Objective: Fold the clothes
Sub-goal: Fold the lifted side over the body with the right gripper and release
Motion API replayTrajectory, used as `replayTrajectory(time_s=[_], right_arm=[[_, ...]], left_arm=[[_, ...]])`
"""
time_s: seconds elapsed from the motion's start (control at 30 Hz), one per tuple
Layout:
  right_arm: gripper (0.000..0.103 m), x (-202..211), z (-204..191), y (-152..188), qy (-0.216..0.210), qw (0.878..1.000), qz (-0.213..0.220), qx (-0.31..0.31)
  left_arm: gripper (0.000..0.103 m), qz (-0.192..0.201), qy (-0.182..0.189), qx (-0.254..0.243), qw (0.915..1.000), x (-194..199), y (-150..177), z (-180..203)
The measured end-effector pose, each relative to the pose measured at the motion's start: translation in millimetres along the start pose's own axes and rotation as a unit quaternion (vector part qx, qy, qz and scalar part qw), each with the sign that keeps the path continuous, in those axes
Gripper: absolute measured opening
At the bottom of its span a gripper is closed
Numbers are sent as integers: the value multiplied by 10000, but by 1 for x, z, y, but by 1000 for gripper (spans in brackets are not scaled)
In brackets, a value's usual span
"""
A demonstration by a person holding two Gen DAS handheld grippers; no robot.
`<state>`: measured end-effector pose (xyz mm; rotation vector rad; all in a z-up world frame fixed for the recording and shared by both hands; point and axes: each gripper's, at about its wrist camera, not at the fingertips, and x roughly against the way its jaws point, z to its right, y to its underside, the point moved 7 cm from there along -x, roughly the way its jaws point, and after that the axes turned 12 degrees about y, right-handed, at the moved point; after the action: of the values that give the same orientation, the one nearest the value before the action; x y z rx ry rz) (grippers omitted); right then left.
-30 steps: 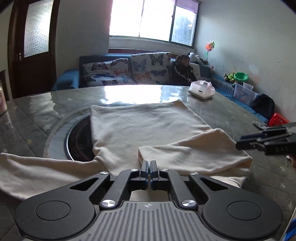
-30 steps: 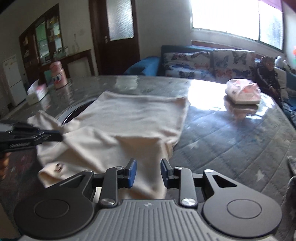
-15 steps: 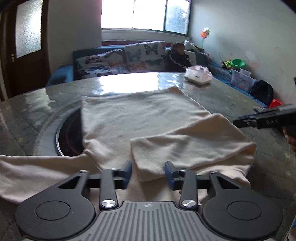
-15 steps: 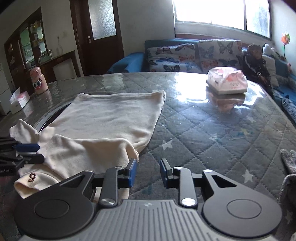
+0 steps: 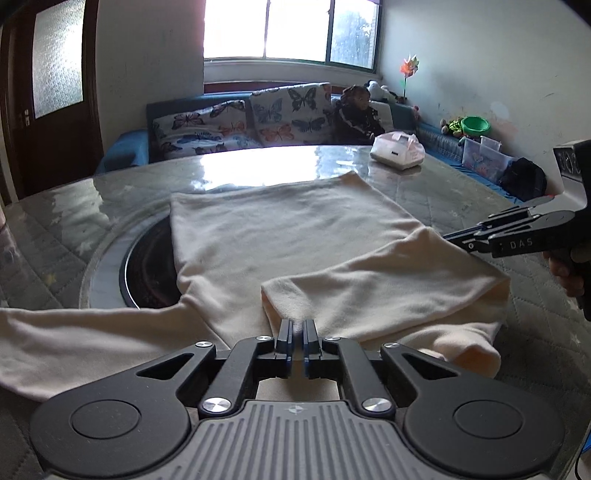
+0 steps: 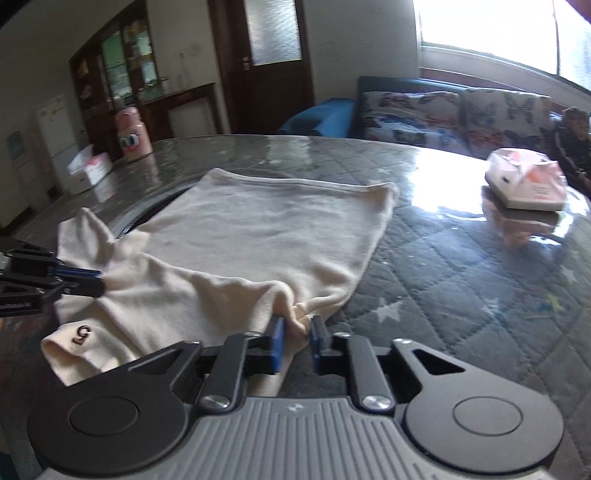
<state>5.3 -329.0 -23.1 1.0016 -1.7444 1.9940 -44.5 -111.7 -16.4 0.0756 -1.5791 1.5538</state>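
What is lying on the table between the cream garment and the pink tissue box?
Nothing. In the right wrist view, between the garment and the tissue box there is only bare quilted table with a glossy cover.

the left gripper (image 5: 297,338) is clamped shut; the right gripper (image 6: 297,341) has just been closing, jaws pinching cloth

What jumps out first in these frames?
A cream garment spread across the glossy quilted table, one sleeve folded over its body. Both grippers are shut on its near edge: the left gripper at the sleeve cuff, the right gripper on a bunched corner. Behind, a bright window.
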Motion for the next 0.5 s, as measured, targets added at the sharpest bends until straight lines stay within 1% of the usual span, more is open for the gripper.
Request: replayTrajectory(time_s=[0.1, 0.2, 0.3, 0.37, 0.43, 0.47, 0.5], right_arm=[[1, 4, 2, -2, 151, 9998, 114, 35], [1, 9, 8, -6, 358, 9991, 236, -22], [0, 7, 19, -6, 680, 9974, 244, -46], [0, 4, 23, -5, 694, 9973, 193, -122], [0, 5, 26, -5, 789, 9966, 197, -149], [0, 7, 25, -6, 765, 9967, 238, -146], [0, 11, 21, -7, 706, 9970, 298, -127]], left_arm=[[6, 24, -70, 41, 10000, 3, 0, -2], [6, 122, -136, 107, 9998, 12, -3, -4], [6, 13, -211, 122, 9997, 12, 3, -8], [6, -127, -197, 168, 9996, 9, 9, -11], [8, -133, -207, 121, 9996, 9, 10, -10], [10, -126, -219, 99, 9996, 11, 8, -9], [11, -108, -229, 78, 9996, 12, 6, -9]])
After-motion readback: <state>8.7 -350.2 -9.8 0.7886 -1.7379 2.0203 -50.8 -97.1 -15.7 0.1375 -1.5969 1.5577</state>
